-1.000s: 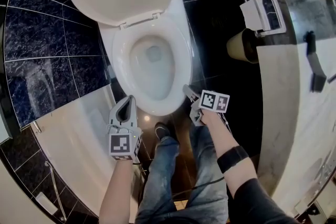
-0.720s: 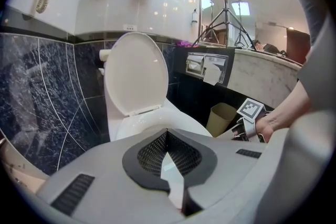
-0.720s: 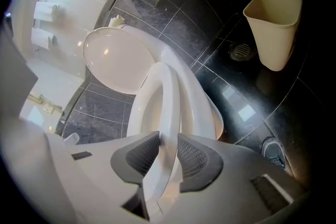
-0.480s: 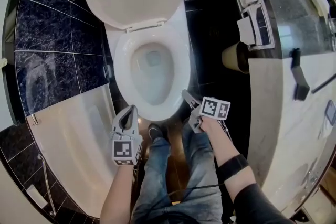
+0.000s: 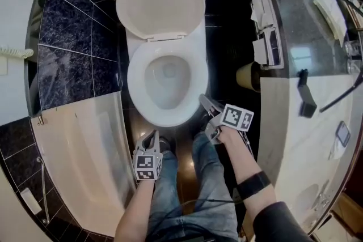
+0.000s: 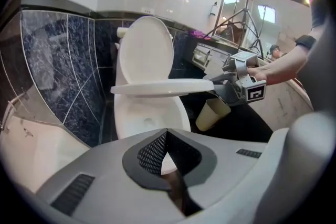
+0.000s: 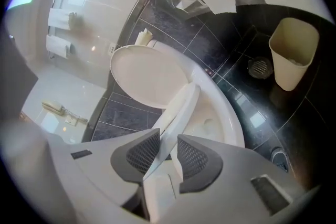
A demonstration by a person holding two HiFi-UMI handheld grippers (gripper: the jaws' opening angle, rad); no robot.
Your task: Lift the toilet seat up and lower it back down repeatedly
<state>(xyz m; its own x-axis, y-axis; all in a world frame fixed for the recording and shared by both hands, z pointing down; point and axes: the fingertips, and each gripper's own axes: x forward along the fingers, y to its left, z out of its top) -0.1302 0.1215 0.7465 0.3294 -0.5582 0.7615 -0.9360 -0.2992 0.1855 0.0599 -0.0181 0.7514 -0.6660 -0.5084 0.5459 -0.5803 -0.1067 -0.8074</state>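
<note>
The white toilet [image 5: 166,79] stands with its lid [image 5: 160,1] leaning back against the cistern. The toilet seat [image 6: 163,86] hangs level, a little above the bowl, and my right gripper [image 6: 226,81] holds its front right edge. From the right gripper view, the seat's edge [image 7: 178,107] runs between the two pads, and my right gripper [image 7: 168,147] is shut on it. Nearer the person's legs, left of the bowl's front, my left gripper [image 5: 150,139] is shut and holds nothing; its pads meet at the tips [image 6: 166,132].
A white bathtub [image 5: 79,161] fills the lower left. A beige waste bin [image 5: 247,76] stands on the dark floor to the right of the toilet, below a wall paper holder [image 5: 264,25]. A marble counter [image 5: 295,122] runs down the right side. The person's legs [image 5: 187,190] stand before the bowl.
My left gripper has drawn back from the bowl's front toward the person's legs. My right gripper stays on the seat's front right edge and has risen with it. The head view now takes in more of the room.
</note>
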